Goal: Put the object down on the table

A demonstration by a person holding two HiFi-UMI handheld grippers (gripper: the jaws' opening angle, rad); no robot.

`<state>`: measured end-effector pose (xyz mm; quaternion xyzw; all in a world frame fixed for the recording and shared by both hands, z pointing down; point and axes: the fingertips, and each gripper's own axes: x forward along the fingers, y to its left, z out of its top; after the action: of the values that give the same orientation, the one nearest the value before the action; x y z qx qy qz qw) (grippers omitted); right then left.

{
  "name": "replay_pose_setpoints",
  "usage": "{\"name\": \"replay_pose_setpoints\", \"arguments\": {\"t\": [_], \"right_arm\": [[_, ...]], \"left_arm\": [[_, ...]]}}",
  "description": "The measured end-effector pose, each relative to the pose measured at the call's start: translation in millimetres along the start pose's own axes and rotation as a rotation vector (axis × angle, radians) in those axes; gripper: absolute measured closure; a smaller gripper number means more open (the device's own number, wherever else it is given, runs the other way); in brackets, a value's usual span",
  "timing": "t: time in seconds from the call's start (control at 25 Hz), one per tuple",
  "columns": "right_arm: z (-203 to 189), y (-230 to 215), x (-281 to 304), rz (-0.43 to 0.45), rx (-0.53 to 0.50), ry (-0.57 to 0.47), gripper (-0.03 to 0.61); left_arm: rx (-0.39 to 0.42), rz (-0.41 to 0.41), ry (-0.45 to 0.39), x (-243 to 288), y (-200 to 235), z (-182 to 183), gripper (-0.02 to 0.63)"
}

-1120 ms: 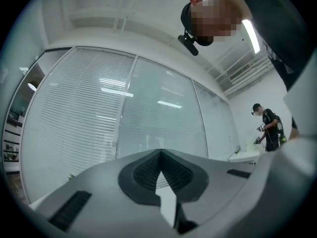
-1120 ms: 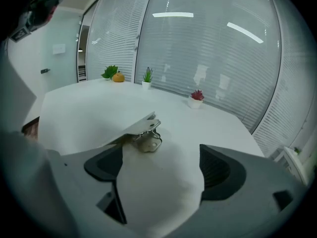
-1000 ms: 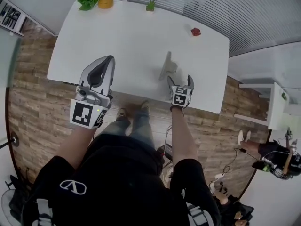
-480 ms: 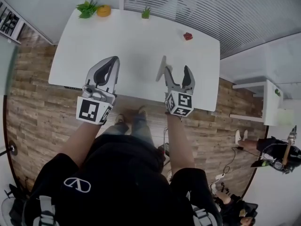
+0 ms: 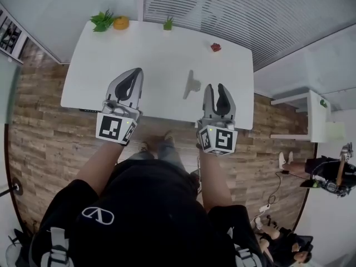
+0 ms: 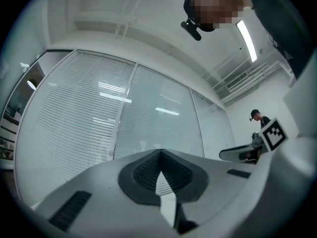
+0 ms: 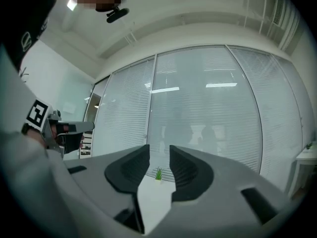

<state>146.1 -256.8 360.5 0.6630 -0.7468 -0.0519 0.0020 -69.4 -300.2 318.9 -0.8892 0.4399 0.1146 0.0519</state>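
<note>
R claw [image 5: 216, 89]: jaws a little apart w/ a narrow gap. They've just been closing, w/ nothing btw them; the right gripper view shows only white tabletop and a far-off small green plant [image 7: 158, 174] through the gap. It's over the near edge of the white table [image 5: 150, 54], pointing about level and away from the person. L claw [image 5: 135, 72]: jaws pressed together at the tips, pinching nothing. It's over the near edge too, further left, tilted a bit upward toward the ceiling. The grey object [image 5: 191, 84] sits on the table, clear of both claws. It's btw the two but nearer the R one, just beyond its tips and a little to their left in the head view, w/ a small shadow beside it. Can't make out its exact shape. Further back on the table: a red thing [image 5: 215, 47] toward the back right, an orange thing [image 5: 120, 22] w/ green leaves [image 5: 102, 21] at the back-left corner, and the small plant at the back edge. Window blinds [image 5: 222, 10] run behind the table, and wood floor [image 5: 39, 121] lies to its left and under it.
</note>
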Motion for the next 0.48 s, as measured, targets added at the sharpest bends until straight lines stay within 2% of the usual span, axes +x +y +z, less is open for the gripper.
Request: {"name": "replay_pose_setpoints", "arguments": {"t": [0.28, 0.48], "right_arm": [[16.9, -10.1, -23.2, -0.055, -0.008, -0.004, 0.463], [16.7, -19.7, -31.9, -0.052, 0.014, -0.001, 0.463]], "left_arm": [[-0.012, 0.007, 0.007, -12.1, 9.7, 4.0, 0.611], [0.004, 0.034, 0.012, -20.0, 7.8, 9.7, 0.611]]}}
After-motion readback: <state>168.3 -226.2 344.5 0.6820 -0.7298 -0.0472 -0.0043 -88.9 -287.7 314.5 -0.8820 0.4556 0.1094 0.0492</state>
